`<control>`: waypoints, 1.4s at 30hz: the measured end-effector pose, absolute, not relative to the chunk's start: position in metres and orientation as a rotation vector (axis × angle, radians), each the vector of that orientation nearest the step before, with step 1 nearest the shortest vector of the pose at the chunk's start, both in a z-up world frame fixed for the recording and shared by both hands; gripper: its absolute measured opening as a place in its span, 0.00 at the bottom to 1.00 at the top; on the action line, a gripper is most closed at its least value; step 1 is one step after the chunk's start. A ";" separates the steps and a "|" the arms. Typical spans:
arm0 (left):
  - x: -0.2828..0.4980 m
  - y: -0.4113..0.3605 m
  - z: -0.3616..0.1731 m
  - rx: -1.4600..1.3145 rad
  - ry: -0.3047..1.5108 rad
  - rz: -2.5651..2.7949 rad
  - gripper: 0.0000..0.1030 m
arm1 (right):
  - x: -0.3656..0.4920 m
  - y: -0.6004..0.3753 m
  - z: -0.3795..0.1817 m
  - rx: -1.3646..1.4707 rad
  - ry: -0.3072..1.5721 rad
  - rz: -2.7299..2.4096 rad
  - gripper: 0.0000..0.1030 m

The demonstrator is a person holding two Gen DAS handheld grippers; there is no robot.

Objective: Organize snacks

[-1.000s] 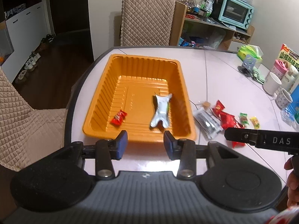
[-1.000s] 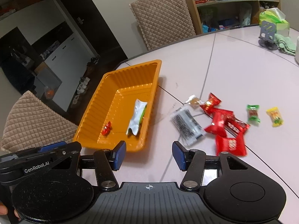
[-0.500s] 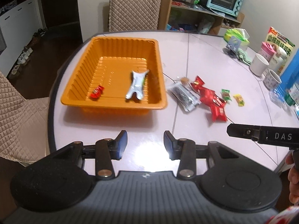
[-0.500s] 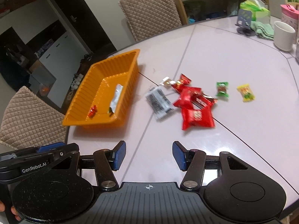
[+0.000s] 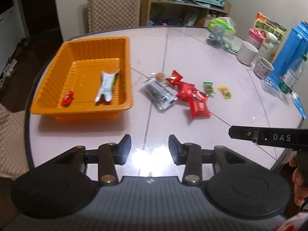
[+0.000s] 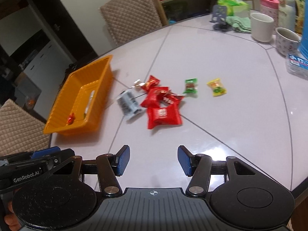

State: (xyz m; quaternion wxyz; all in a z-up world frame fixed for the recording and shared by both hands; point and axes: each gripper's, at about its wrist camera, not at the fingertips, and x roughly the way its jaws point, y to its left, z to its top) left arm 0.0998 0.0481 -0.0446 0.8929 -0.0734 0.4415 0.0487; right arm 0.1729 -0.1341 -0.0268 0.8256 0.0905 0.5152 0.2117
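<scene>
An orange tray (image 5: 48, 108) (image 6: 63, 98) sits at the table's left, holding a silver packet (image 5: 106, 86) and a small red candy (image 5: 66, 98). To its right on the table lie a clear packet with dark contents (image 5: 158, 92) (image 6: 129, 104), several red packets (image 5: 194, 100) (image 6: 163, 113), a green candy (image 5: 208, 87) (image 6: 190, 86) and a yellow candy (image 5: 224, 92) (image 6: 216, 87). My left gripper (image 5: 149, 150) is open over bare table near the front edge, nothing between its fingers. My right gripper (image 6: 153, 160) is open too, empty, well short of the snacks.
Mugs (image 5: 247, 53) (image 6: 262, 27), a pink-lidded cup (image 5: 255, 37), a blue box (image 5: 288, 57), a bottle (image 5: 291, 75) and a green cloth (image 6: 239, 24) crowd the table's far right. Quilted chairs (image 5: 113, 5) (image 6: 130, 13) stand behind and at the left. The other gripper's body (image 5: 269, 136) juts in at right.
Both grippers have drawn back from the tray toward the table's near edge and swung right, so the tray and snacks look smaller and farther. Both stayed open and empty.
</scene>
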 end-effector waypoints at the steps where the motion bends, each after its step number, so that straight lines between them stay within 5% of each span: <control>1: 0.102 0.046 -0.045 -0.148 0.915 0.092 0.38 | 0.173 -0.137 -0.027 0.195 1.095 0.441 0.54; 42: 0.244 -0.038 -0.118 0.195 0.877 -0.349 0.38 | 0.195 -0.220 -0.053 0.351 1.135 0.092 0.54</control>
